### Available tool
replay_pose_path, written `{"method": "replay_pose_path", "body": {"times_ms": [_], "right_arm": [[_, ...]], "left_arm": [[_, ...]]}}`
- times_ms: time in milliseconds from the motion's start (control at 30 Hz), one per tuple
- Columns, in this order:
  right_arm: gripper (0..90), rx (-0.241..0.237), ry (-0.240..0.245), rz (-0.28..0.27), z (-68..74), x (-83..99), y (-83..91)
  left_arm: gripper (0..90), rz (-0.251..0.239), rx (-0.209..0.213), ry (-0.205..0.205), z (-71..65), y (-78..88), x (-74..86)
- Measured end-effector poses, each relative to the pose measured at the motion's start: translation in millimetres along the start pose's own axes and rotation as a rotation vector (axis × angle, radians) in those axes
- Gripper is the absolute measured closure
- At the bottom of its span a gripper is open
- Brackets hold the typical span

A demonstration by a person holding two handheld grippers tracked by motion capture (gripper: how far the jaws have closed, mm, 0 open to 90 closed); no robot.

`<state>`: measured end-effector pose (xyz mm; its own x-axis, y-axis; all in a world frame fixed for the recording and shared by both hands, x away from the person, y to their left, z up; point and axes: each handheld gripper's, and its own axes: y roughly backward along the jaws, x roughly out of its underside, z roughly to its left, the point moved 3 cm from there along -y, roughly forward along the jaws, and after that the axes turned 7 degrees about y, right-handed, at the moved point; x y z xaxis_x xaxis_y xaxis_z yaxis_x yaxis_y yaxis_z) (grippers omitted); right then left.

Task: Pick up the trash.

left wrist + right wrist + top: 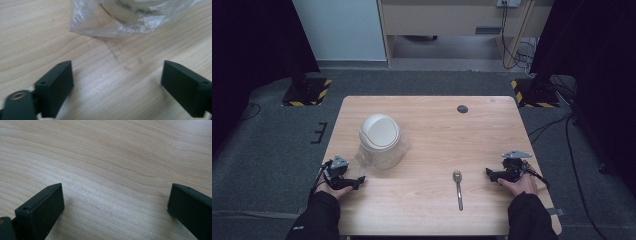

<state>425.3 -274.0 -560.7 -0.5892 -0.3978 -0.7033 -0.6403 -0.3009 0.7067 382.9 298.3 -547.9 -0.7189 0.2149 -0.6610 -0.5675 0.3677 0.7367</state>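
- Spoon (458, 189) lies lower centre of the high view, long axis up-down, bowl uppermost; right gripper (492, 174) just right of it, nearer.
- White bin (380, 140), bagged, left of centre; left gripper (357, 181) just below it.
- Both grippers rest on worktop (437, 130), jaws wide apart, empty.

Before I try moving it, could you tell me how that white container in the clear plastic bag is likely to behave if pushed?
The plastic bag looks thin and crinkled, so it would probably slip and bunch under the fingers. The white container looks rigid with a domed top, and stands upright, so a high push might tip it. Its weight can't be judged.
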Motion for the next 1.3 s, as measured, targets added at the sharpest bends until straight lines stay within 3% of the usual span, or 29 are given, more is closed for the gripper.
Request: {"method": "replay_pose_path", "body": {"times_ms": [100, 400, 433, 467, 800, 967, 1300], "right_arm": [[1.0, 0.001, -0.002, -0.001, 0.1, 0.2, 0.2], [1.0, 0.001, -0.001, 0.001, 0.2, 0.5, 0.6], [1.0, 0.001, 0.000, 0.001, 0.1, 0.7, 0.7], [1.0, 0.001, 0.000, 0.001, 0.1, 0.7, 0.7], [1.0, 0.001, -0.002, 0.002, 0.3, 0.8, 1.0], [1.0, 0.002, -0.001, 0.002, 0.4, 0.9, 1.0], [0.9, 0.002, -0.003, 0.001, 0.9, 1.3, 1.4]], "left_arm": [[14.6, -0.050, -0.002, 0.027, -0.2, 7.9, -5.3], [14.5, -0.260, 0.014, 0.063, -8.2, 36.6, -23.7], [14.5, -0.302, 0.016, 0.076, -9.7, 43.1, -26.9], [14.6, -0.302, 0.016, 0.076, -9.7, 43.1, -26.9], [15.7, -0.492, -0.012, 0.108, -15.8, 73.9, -42.3], [15.8, -0.532, -0.023, 0.120, -16.8, 82.7, -47.1], [16.0, -0.634, -0.032, 0.092, -28.7, 100.4, -68.6]]}}
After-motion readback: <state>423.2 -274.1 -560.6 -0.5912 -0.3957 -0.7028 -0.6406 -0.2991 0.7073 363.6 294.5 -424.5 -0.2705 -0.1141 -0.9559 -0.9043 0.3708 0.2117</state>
